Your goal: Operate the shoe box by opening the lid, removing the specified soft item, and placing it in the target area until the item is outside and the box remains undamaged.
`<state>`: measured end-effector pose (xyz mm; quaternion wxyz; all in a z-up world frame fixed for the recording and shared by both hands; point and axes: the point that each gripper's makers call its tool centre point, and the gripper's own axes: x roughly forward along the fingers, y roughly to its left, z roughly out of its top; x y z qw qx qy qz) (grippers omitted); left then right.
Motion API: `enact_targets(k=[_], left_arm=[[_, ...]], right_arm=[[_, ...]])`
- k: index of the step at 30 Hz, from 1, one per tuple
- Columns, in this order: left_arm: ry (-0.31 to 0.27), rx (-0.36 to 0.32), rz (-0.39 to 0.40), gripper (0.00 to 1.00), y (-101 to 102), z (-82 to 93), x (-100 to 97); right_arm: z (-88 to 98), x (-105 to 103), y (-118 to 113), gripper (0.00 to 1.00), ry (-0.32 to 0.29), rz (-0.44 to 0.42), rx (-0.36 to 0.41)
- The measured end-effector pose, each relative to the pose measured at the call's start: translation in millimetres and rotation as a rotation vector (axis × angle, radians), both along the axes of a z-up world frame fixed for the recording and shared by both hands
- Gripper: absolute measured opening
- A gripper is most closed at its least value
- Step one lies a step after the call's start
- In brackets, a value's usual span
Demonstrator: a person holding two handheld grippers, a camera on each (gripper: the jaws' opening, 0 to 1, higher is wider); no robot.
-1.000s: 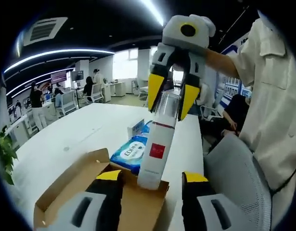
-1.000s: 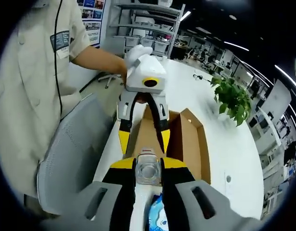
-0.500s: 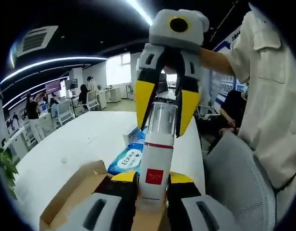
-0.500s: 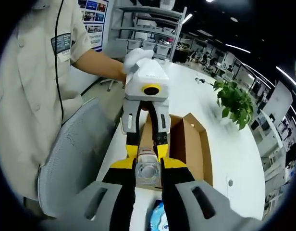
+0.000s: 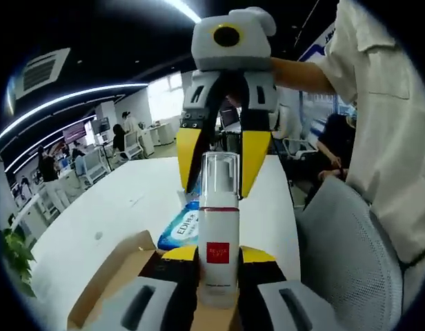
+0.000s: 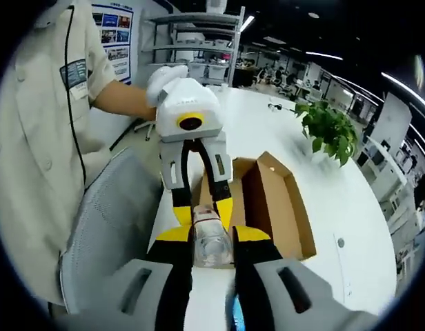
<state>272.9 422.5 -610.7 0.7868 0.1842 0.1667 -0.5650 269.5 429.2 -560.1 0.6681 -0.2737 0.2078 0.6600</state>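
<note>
- Office bench (image 5: 123,207) carries the open box (image 6: 278,203) and a blue wipes pack (image 5: 181,227).
- Held above the box, the white bottle (image 5: 218,245) now sits clamped at both ends: left claw (image 5: 218,258) has closed on its base since a second ago, right claw (image 6: 211,238) grasping its clear cap.
- Bottle looks rigid, not soft; a hand-over seems underway.

Grey chair (image 5: 350,255) beside white surface (image 5: 123,207); potted plant (image 6: 328,129) and blue wipes pack (image 5: 181,227) on surface.
</note>
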Motion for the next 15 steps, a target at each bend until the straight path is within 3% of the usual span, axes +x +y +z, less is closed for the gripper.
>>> enact_targets(k=[8,10,13,15], left_arm=[[-0.014,0.005,0.011,0.20,0,-3.7,0.7],[-0.013,0.002,0.013,0.20,-1,-4.1,0.1],[-0.016,0.000,0.024,0.20,0,-6.1,1.9],[-0.020,0.006,0.036,0.20,3,-8.3,4.6]], right_arm=[[-2.7,9,-5,0.24,0.046,-0.122,0.039],[-2.6,7,-5,0.23,0.097,-0.159,0.066],[-1.0,12,-9,0.24,0.092,-0.192,0.081],[2.8,14,-10,0.25,0.126,-0.226,0.105]])
